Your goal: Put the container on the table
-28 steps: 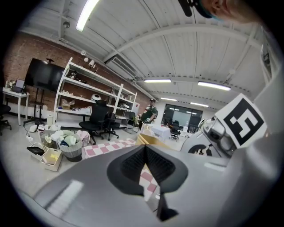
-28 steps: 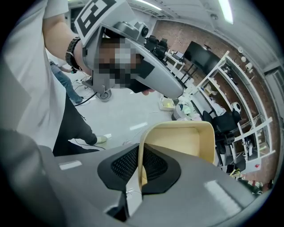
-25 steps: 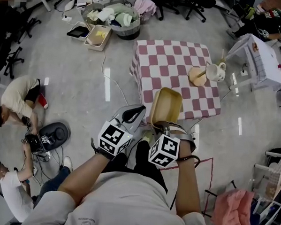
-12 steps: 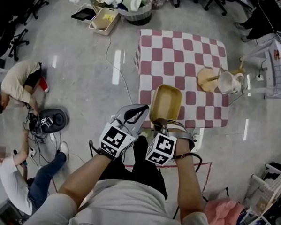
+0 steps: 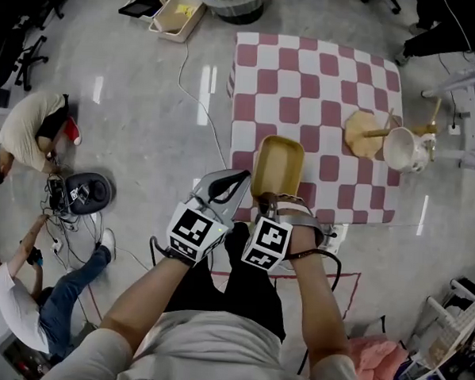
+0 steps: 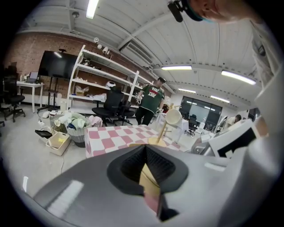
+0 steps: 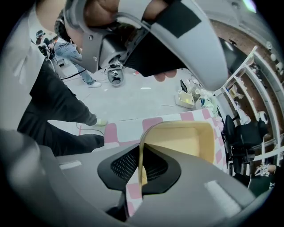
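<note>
A shared lab-like workroom with office fittings. Ahead of the left gripper [image 6: 146, 155] are a brick wall [image 6: 31, 48], white open shelves [image 6: 102, 75], a wall screen [image 6: 55, 65] and office chairs [image 6: 113, 104] under strip lights [image 6: 177, 68]. To its left, people [image 5: 30, 131] sit on the polished floor [image 5: 146, 125] among cables [image 5: 181, 63] and gear.

The table [image 5: 307, 78] is covered in a pink-and-white check. The container [image 5: 278, 165] is coloured a plain mustard yellow. The left gripper [image 5: 231, 181] and the right gripper [image 5: 270, 201] are finished in grey, their pads [image 7: 122, 166] in dimpled black, and black-and-white square markers are borne on their cubes [image 5: 194, 232]. The mug [image 5: 406, 149] is coloured cream, its stand [image 5: 361, 133] pale wood. The floor [image 5: 146, 125] is finished in glossy grey.
</note>
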Available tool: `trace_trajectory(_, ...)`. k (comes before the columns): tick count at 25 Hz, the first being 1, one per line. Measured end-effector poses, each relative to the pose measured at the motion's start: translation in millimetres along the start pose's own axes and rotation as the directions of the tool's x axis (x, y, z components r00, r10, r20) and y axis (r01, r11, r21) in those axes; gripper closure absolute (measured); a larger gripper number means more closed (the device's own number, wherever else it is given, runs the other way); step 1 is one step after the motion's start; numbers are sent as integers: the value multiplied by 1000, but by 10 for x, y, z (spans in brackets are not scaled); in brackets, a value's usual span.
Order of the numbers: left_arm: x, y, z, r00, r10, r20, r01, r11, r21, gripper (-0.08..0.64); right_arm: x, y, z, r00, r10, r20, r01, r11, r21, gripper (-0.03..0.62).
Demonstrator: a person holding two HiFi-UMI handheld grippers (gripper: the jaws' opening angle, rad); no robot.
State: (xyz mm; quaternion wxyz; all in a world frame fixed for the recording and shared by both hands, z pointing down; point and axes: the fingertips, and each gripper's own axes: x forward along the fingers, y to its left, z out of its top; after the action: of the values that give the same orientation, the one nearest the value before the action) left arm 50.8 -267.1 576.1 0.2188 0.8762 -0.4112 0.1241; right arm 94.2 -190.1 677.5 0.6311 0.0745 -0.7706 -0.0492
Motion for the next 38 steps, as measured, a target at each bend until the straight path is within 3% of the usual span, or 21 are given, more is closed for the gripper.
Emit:
trace_trajectory(17,328,277,-440,1000,21,-11,-21,998,-65,554,840,-100,-242,996,2,-88,-8,998,-60,568)
trace_trajectory(26,330,319,-468,1000,5,-19,-7,997,-80,554,928,-112,-222,998,27,-57,-27,1000,-2,563)
trace_trajectory(31,286,287,-475,1000,-8,-28,6,997,-81,554,815,-135,-121,1000,30,5,-31,998,62,512)
trace_trajectory(38,171,169,-432,998,-39,-50,35,997,-71,554,502,-195,-50,999,-14,37,9,990,140,511)
